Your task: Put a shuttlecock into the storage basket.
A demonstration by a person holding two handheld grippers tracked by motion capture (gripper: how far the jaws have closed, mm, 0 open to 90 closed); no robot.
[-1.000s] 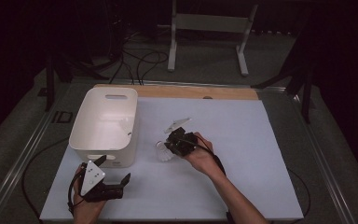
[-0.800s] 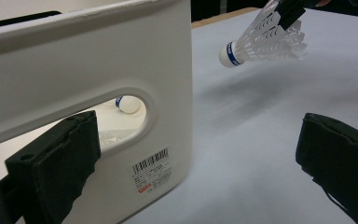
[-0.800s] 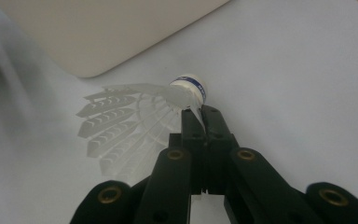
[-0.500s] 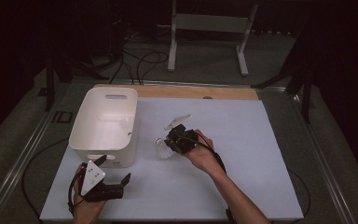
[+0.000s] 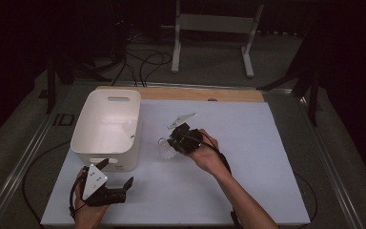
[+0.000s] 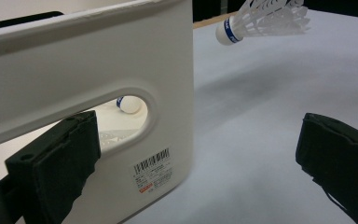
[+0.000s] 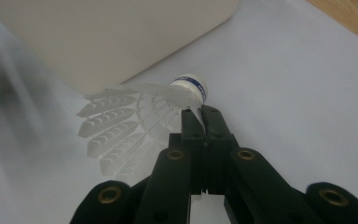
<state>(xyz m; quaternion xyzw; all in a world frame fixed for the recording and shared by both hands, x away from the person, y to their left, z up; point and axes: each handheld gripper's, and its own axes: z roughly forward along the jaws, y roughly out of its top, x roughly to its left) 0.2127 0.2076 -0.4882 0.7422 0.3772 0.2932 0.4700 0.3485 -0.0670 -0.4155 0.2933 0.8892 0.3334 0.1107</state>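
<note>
My right gripper (image 5: 174, 143) is shut on a white feather shuttlecock (image 5: 166, 150) just right of the white bin (image 5: 124, 160). In the right gripper view the jaws (image 7: 204, 116) pinch the shuttlecock (image 7: 135, 116) by its skirt just behind the blue-banded cork, above the white table cover. The left gripper view shows that shuttlecock (image 6: 261, 21) hanging in the air beyond the bin's corner. My left gripper (image 5: 116, 172) stands open at the bin's near wall, nothing between its jaws (image 6: 196, 154). Another shuttlecock (image 6: 129, 104) lies inside the bin, seen through the handle slot.
The bin (image 6: 121, 56) has a barcode label (image 6: 153, 169) on its near wall. A wooden strip (image 5: 195, 94) runs along the table's far edge. White cover (image 5: 267, 157) stretches to the right of my right hand. A metal stand (image 5: 214, 28) and cables lie on the floor beyond.
</note>
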